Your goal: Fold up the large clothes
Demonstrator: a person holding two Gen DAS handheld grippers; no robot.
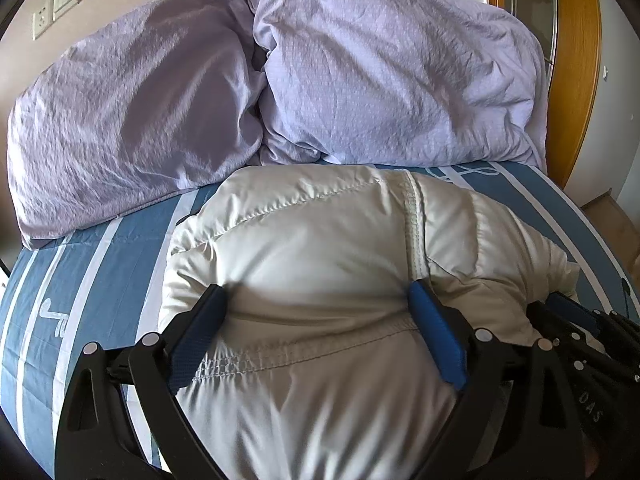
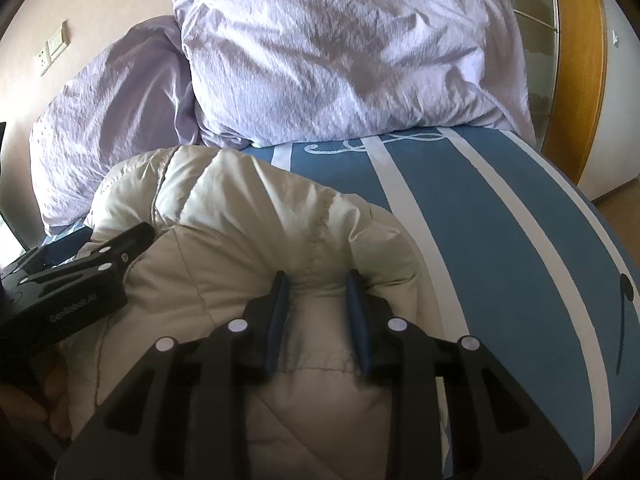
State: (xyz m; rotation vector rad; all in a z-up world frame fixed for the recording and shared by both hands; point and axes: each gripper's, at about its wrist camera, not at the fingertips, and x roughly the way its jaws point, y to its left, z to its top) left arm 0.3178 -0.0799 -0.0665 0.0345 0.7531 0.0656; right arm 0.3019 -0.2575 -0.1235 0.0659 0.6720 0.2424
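A puffy cream-white down jacket [image 1: 320,248] lies bunched on the blue-and-white striped bed sheet [image 1: 80,288]; it also shows in the right wrist view [image 2: 224,216]. My left gripper [image 1: 318,294] is spread wide, its blue pads pressed against a thick fold of the jacket between them. My right gripper [image 2: 318,278] has its jaws closed in on a bunched fold of the jacket near a seam. The left gripper's body [image 2: 72,280] shows at the left of the right wrist view, and the right gripper [image 1: 576,320] at the right edge of the left wrist view.
A lilac pillow [image 1: 132,120] and a crumpled lilac duvet [image 1: 392,80] lie at the head of the bed. A wooden door frame [image 1: 580,60] stands at the right. Wall switches [image 1: 60,4] are at the upper left. Bare sheet [image 2: 520,240] lies right of the jacket.
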